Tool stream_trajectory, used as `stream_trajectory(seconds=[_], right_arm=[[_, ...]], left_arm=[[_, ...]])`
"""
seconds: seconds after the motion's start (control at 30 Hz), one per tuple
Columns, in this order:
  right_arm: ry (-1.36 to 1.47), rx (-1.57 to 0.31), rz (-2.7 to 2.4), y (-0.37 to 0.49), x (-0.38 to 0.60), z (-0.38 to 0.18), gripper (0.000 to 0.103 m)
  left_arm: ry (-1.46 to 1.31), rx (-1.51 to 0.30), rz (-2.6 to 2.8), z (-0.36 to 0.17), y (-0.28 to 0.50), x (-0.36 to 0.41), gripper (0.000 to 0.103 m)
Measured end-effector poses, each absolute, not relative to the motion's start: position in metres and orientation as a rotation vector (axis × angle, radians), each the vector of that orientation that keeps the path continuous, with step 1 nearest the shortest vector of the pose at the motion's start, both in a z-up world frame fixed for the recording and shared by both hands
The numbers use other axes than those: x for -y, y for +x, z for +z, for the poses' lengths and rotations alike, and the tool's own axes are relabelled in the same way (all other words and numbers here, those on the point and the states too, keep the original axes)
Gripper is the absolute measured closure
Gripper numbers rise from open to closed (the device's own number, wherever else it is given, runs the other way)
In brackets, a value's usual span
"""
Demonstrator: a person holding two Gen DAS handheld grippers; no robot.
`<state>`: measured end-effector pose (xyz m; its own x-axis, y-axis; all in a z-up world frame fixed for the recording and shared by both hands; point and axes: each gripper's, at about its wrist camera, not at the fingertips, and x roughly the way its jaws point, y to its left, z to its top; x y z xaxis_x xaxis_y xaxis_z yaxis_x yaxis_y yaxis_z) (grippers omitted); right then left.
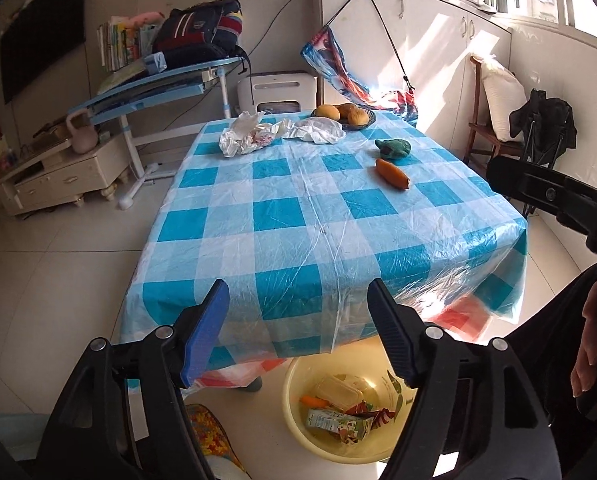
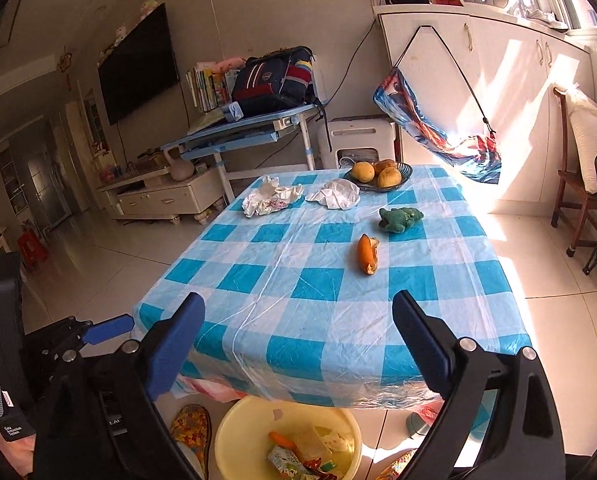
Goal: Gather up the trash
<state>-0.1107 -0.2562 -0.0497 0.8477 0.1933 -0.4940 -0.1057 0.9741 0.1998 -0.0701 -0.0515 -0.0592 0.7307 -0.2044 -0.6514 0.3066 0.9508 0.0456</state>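
A yellow basin [image 1: 298, 432] sits on the floor just below the near edge of the table [image 1: 298, 216], which wears a blue-and-white checked cloth. Inside the basin lie a small carrot piece [image 1: 313, 401], a clear plastic box [image 1: 336, 394], a green drink carton [image 1: 338, 426] and some coloured wrappers [image 1: 372, 410].

At the table's far edge a dark bowl [image 2: 406, 170] holds 3 yellow-orange fruits [image 2: 388, 177]. Just on the near side of the bowl, 2 crumpled white wrappers remain on the cloth: one [image 2: 266, 200] to the left, one [image 2: 336, 194] beside the bowl. An orange peel [image 2: 367, 254] lies toward the middle of the table, with a green toy frog [image 2: 400, 219] just behind it.

The left gripper [image 1: 298, 332] and right gripper [image 2: 298, 352] both hover above the basin at the table's near edge, jaws spread wide with nothing between them.
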Motion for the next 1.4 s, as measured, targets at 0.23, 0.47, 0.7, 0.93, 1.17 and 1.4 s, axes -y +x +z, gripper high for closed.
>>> stream_trajectory(seconds=[0.23, 0.47, 0.7, 0.93, 1.17, 1.4], right_arm=[[0.168, -0.540, 0.141, -0.108, 0.255, -0.052, 0.010], [0.163, -0.553, 0.140, -0.107, 0.254, -0.055, 0.009], [0.161, -0.558, 0.139, -0.107, 0.253, -0.056, 0.009], [0.161, -0.558, 0.138, -0.107, 0.253, -0.057, 0.009], [0.160, -0.561, 0.139, -0.107, 0.253, -0.058, 0.009], [0.161, -0.560, 0.139, -0.107, 0.253, -0.058, 0.009]], left_arm=[[0.121, -0.669, -0.250, -0.054, -0.069, 0.045, 0.030], [0.106, -0.655, -0.225, -0.054, -0.068, 0.042, 0.025], [0.099, -0.650, -0.208, -0.053, -0.066, 0.039, 0.021], [0.098, -0.642, -0.196, -0.052, -0.066, 0.038, 0.018], [0.096, -0.640, -0.192, -0.051, -0.065, 0.037, 0.016], [0.097, -0.639, -0.192, -0.051, -0.065, 0.036, 0.016]])
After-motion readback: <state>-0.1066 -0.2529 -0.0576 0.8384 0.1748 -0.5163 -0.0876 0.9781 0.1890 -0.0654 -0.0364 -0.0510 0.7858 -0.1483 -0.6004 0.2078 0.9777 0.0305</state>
